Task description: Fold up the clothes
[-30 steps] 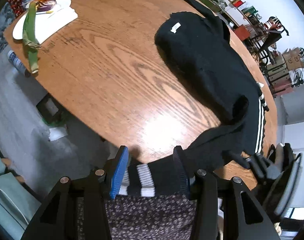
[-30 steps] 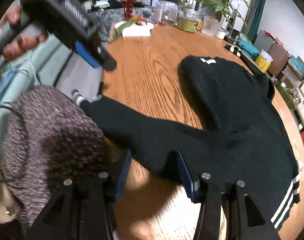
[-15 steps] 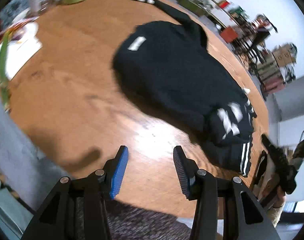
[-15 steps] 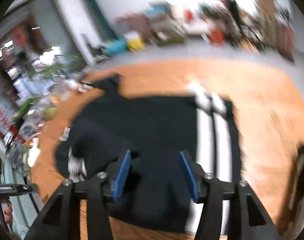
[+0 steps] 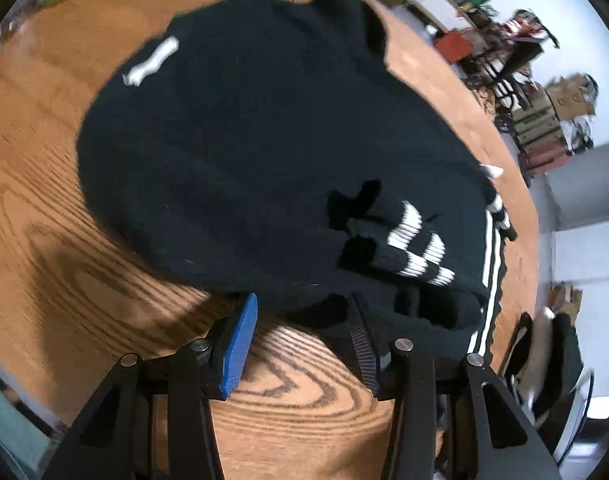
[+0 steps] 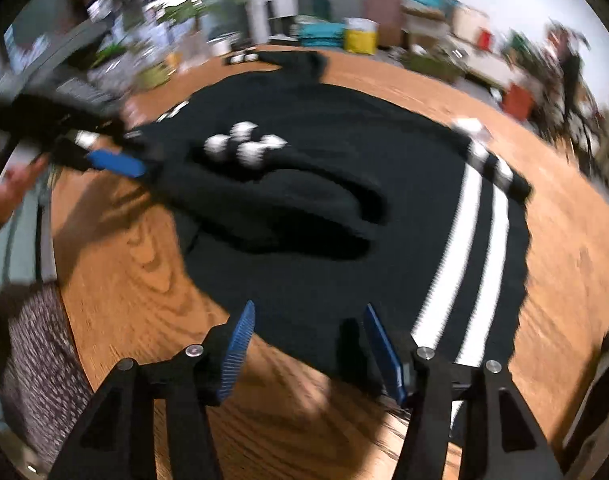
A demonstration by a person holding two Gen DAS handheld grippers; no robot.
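Through my left wrist camera, I am holding my left claw over the near edge of the round oak-grain wooden desk, its blue-padded jaws standing partly apart with nothing gripped between them. The black knitted sweater with white stripes is lying flat on the desk just ahead of the claw's tips, its dark edge reaching in between them without being pinched. A sleeve with a white-striped cuff is lying folded across the sweater's body, toward its right side. Two white stripes are running along the hem at the right. A small white label is showing near the far left of the garment.

Through my right wrist camera, much is blurring. I am holding my right claw above the sweater's near hem, where its jaws have just been opening; they are standing wide, gripping nothing, with black cloth lying beneath the gap. The two white stripes are running away to the right of it. The folded sleeve is lying across the middle of the garment. At the far left, my left claw is hanging over the desk's edge beside the sweater.
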